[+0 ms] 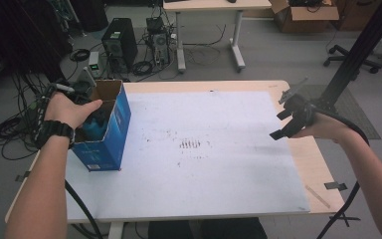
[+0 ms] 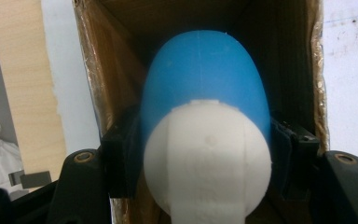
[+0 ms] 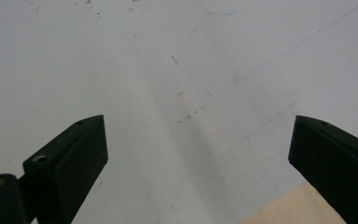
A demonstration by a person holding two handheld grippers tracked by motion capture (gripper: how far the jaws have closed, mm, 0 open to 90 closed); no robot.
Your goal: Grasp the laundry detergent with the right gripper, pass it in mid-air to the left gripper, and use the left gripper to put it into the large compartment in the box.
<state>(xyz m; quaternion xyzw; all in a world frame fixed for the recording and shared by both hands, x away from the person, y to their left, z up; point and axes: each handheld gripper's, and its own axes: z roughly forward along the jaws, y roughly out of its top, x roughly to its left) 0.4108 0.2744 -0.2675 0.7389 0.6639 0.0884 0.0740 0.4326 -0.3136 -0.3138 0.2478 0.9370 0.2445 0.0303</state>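
While the blue and white bottle point(image 2: 204, 135) sits inside the blue box point(image 1: 110, 134), the left gripper point(image 2: 204, 154) squeezes it from both sides. The box stands at the left edge of the table point(image 1: 312, 164), and its top is open. The bottle has a smooth, round blue body and a fat white cap, both shiny like plastic. The cap points back at the camera in the left gripper view, so the bottle lies nose-first in the box. The box walls are brown, rough cardboard inside, with torn, fuzzy edges, and glossy blue outside.

I think this step is either putting the bottle down into the box or pulling it out; I cannot tell which. The next move needs a straight, slow path, because the box is narrow and the jaws sit close to its walls. A bump could tip the box.

The right gripper point(image 1: 292, 115) hangs over the right side of the table with its jaws wide apart and nothing in them. Under it lies a flat white sheet point(image 3: 177, 84) with small dark marks.
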